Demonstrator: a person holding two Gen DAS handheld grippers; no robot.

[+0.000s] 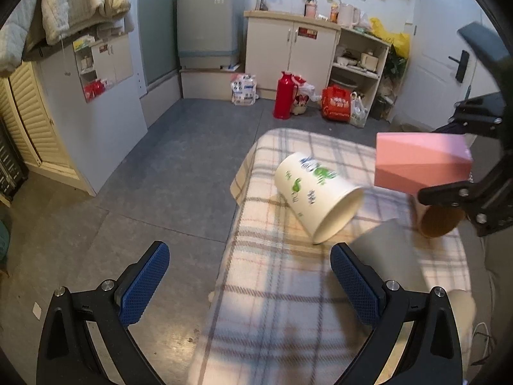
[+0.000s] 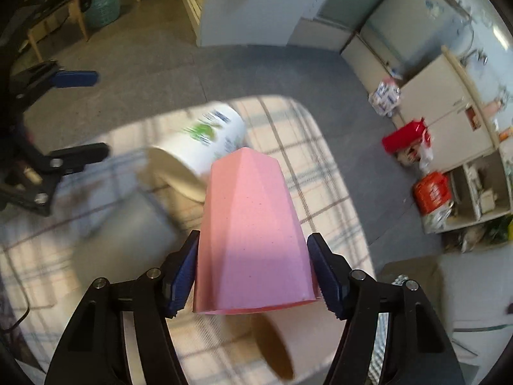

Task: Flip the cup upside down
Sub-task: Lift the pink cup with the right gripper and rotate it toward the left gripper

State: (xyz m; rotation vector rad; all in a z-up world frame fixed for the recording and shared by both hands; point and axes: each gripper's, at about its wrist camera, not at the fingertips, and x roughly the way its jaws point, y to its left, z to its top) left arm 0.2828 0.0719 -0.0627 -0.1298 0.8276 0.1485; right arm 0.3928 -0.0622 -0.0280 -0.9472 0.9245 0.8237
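Observation:
A pink faceted cup (image 2: 250, 234) is held between the blue pads of my right gripper (image 2: 251, 269), tipped with its closed base pointing away and its rim toward the camera, above the plaid-covered table (image 2: 320, 166). It also shows in the left wrist view (image 1: 420, 165), at the right, above the table. A white cup with green and blue print (image 1: 315, 192) lies on its side on the plaid cloth, its mouth toward my left gripper; in the right wrist view it (image 2: 208, 141) lies beyond the pink cup. My left gripper (image 1: 250, 279) is open and empty, in front of the white cup.
A brown round object (image 1: 439, 223) sits on the cloth under the pink cup. The table's left edge (image 1: 237, 224) drops to the grey floor. A red thermos (image 1: 283, 94), bags and cabinets stand at the far wall.

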